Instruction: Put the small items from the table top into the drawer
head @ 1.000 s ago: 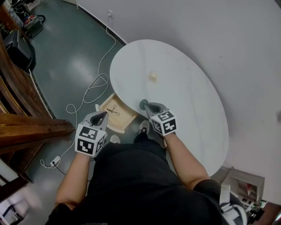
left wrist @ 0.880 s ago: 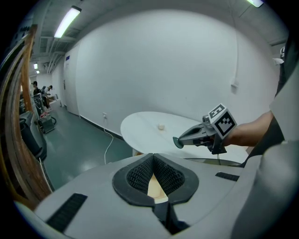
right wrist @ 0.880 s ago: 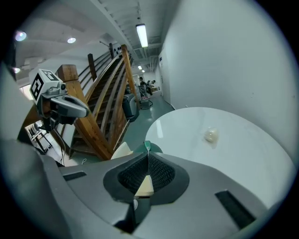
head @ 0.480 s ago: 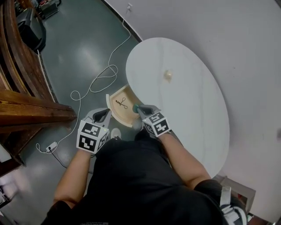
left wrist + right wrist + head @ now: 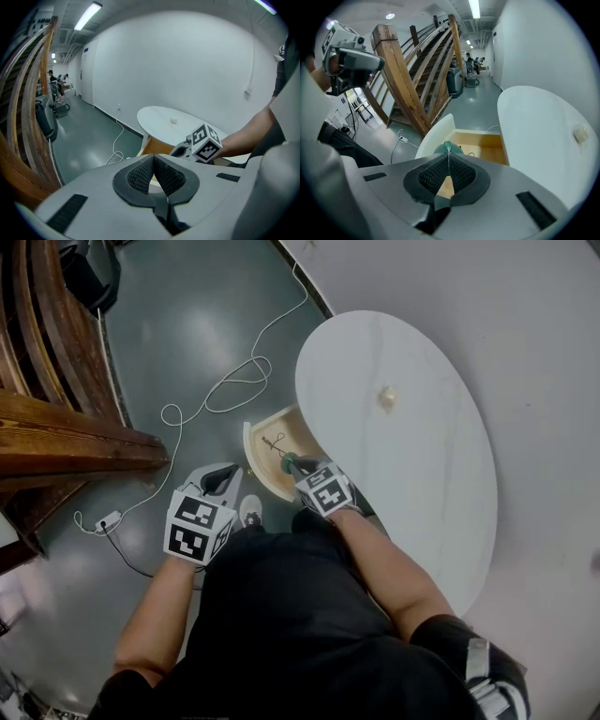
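A round white table (image 5: 422,456) has a wooden drawer (image 5: 298,425) pulled out at its left edge, also seen in the right gripper view (image 5: 487,143). A small black wire item (image 5: 276,442) lies inside the drawer. My right gripper (image 5: 292,465) hangs over the drawer's front, shut on a small green round item (image 5: 448,148) that pokes out past the tips. A small cream item (image 5: 385,397) rests on the table top, far from both grippers. My left gripper (image 5: 223,479) is shut with nothing in it, above the floor left of the drawer.
A white cable (image 5: 225,395) loops over the green floor beside the drawer and ends at a plug (image 5: 108,519). Heavy wooden stair beams (image 5: 66,442) stand at the left. The person's shoe (image 5: 251,512) is on the floor below the drawer.
My right gripper has carried the green item from the table's edge to above the open drawer. The left gripper has kept its place beside the body, still shut.
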A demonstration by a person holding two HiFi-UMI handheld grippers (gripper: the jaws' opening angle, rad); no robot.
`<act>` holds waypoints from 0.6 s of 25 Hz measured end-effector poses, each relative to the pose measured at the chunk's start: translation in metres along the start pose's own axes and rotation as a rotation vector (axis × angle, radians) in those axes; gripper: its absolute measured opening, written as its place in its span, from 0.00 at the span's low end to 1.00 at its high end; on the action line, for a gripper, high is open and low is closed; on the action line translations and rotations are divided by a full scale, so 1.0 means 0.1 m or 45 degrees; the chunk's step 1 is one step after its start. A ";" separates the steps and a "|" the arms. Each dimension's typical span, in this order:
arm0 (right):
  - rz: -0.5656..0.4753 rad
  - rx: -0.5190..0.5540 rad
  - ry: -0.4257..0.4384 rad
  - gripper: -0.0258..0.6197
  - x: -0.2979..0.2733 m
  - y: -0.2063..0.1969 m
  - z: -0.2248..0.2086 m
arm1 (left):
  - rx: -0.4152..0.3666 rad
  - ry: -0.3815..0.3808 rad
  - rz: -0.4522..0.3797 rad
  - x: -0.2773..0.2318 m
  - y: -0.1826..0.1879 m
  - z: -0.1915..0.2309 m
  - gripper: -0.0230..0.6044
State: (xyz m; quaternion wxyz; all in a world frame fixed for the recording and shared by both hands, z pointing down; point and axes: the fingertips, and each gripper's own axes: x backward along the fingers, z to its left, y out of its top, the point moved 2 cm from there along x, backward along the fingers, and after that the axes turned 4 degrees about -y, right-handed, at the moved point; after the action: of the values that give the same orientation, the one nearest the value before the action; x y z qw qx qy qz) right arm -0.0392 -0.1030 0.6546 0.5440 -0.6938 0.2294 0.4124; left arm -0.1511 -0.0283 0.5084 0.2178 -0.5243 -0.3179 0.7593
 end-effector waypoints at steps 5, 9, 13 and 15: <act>0.109 0.074 0.037 0.05 -0.37 -0.13 0.05 | 0.042 0.053 0.008 0.13 -0.12 0.06 0.06; 0.189 0.177 0.072 0.05 -0.69 -0.25 0.07 | 0.096 0.116 0.009 0.23 -0.20 0.15 0.06; 0.252 0.236 0.088 0.05 -0.97 -0.30 0.04 | 0.141 0.156 0.012 0.27 -0.26 0.22 0.06; 0.274 0.259 0.095 0.05 -1.09 -0.31 0.02 | 0.166 0.173 0.011 0.30 -0.28 0.23 0.06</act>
State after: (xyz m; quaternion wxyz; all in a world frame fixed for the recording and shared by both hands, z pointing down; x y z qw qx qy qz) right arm -0.0763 -0.1059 0.7616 0.5553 -0.6213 0.3632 0.4168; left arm -0.1836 0.0050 0.5146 0.2693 -0.5607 -0.2499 0.7421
